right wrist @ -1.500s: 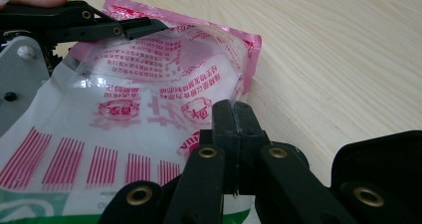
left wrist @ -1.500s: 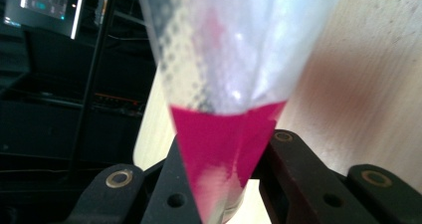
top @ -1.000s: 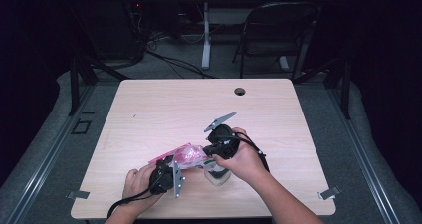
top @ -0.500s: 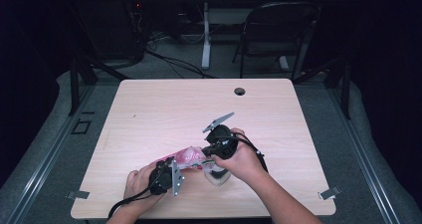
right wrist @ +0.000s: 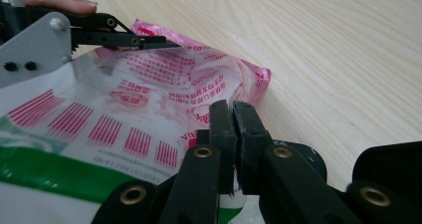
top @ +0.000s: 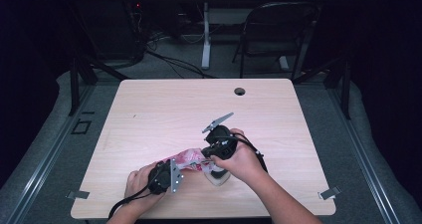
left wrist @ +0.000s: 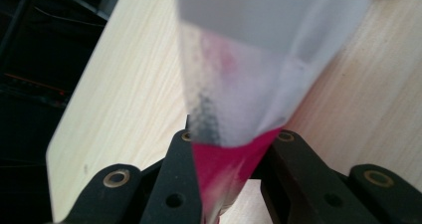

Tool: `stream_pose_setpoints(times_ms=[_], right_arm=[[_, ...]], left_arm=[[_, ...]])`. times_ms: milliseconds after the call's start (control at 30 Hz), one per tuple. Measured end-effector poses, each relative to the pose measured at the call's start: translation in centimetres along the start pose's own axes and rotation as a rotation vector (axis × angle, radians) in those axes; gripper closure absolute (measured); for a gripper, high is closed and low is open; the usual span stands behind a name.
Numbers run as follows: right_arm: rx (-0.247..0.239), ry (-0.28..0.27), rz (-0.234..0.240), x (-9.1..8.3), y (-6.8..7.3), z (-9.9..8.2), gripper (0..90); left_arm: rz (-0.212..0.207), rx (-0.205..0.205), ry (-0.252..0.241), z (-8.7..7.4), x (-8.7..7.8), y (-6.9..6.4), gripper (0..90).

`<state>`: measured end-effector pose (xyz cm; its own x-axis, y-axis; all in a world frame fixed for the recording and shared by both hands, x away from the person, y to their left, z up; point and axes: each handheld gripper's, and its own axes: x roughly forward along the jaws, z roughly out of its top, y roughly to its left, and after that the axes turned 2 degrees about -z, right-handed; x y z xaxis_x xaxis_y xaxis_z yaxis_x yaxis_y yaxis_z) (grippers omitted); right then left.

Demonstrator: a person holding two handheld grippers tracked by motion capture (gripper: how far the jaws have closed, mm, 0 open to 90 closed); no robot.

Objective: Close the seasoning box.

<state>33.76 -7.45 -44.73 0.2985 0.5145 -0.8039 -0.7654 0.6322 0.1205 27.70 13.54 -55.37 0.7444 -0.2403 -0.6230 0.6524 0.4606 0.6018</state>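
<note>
— Pink-and-white printed plastic bag [top: 190, 159], crinkly and thin, stretched between two hand-held grippers near the front edge of a pale wood-grain table [top: 164, 109]. From where I stand it hangs just above the tabletop, between the person's two hands. What do you make of the grips?

— Left gripper [left wrist: 230, 149] has its black jaws clamped on a pink edge of the bag, the film fanning up and away from them. Right gripper [right wrist: 233, 114] has its jaws pressed together at another edge, with the bag's printed face spreading off to that camera's left. I'd judge a fold of film is pinched between them, though the closeness makes it hard to be sure how much.

— So the bag runs from one gripper straight to the other?

— Yes: in the high view it bridges the gap, left gripper [top: 164, 176] at its near end, right gripper [top: 209, 149] at its far end, touching both. A clear roll of tape [top: 217, 176], or something like it, sits on the table just under the right hand [top: 239, 159].

— What could go wrong?

— Thin film, two small pinches. Pull the hands apart too hard and the plastic may stretch or tear at a jaw. Ease off either squeeze and that edge could slip free, dropping the bag limp from one gripper. A twist of either wrist might also bunch the film and hide the mouth.
</note>
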Motion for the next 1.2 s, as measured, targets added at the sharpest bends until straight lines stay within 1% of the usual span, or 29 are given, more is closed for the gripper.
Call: stream_pose_setpoints(times_ms=[100,133,167,200,333,367,633,867,1033,1067,1200], right_arm=[[0.012,-0.025,0.01,-0.1,0.0,0.0,84.2],[0.011,-0.026,0.014,-0.2,-0.1,0.0,81.6],[0.011,-0.026,0.014,-0.2,-0.1,0.0,81.6],[0.019,-0.042,0.024,-0.5,-0.1,0.0,77.8],[0.021,-0.052,0.03,-0.7,-0.1,0.0,74.1],[0.025,-0.062,0.027,-0.7,-0.1,0.0,73.4],[0.02,-0.072,0.031,-1.1,-0.1,0.1,72.5],[0.022,-0.078,0.026,-1.1,-0.1,0.1,71.8],[0.028,-0.102,0.028,-1.4,-0.2,0.0,71.0],[0.026,-0.107,0.028,-1.5,-0.3,0.0,71.0],[0.036,-0.127,0.026,-2.0,-0.5,0.0,70.7]], left_arm=[[-0.01,-0.012,-0.005,-0.1,0.0,0.2,84.3],[-0.013,-0.015,-0.005,-0.1,0.0,0.2,84.1],[-0.013,-0.015,-0.005,-0.1,0.0,0.2,84.1],[-0.016,-0.023,-0.004,-0.2,0.1,0.2,84.1],[-0.029,-0.034,-0.008,-0.3,0.2,0.3,84.4],[-0.029,-0.035,-0.007,-0.3,0.2,0.3,84.4],[-0.045,-0.055,-0.009,-0.4,0.2,0.4,84.8],[-0.069,-0.088,-0.013,-0.6,0.2,0.8,84.9],[-0.077,-0.102,-0.016,-0.7,0.3,0.9,85.0],[-0.085,-0.115,-0.018,-0.7,0.3,1.0,84.9],[-0.097,-0.136,-0.021,-0.9,0.4,1.2,85.0]])
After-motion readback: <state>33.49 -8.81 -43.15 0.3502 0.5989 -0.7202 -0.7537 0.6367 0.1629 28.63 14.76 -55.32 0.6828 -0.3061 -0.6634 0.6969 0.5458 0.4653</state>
